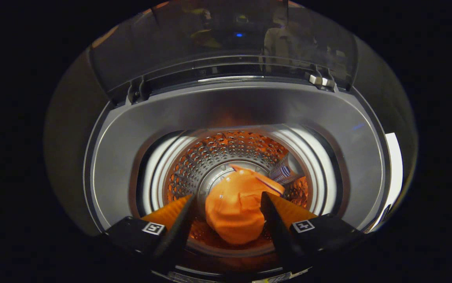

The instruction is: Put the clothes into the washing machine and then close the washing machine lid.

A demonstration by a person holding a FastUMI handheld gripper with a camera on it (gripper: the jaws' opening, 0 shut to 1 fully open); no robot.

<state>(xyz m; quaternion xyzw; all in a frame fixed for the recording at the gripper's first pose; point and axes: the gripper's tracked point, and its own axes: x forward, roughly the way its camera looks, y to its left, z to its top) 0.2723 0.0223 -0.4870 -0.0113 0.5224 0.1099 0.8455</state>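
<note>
We see the gripper (227,204) jaws spread apart over the open washing machine (226,114); orange garment (233,212) lies in the perforated drum (226,153) below, between the fingers, lid (222,43) raised beyond.

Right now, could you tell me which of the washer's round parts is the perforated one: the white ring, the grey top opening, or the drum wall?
The drum wall: holes cover it, beyond the open claw and orange garment. The white ring and grey top opening are smooth.

The scene is dimly lit; glare is seen on the drum (226,157) rim, reflections on the lid (218,35), edges are bent.
</note>
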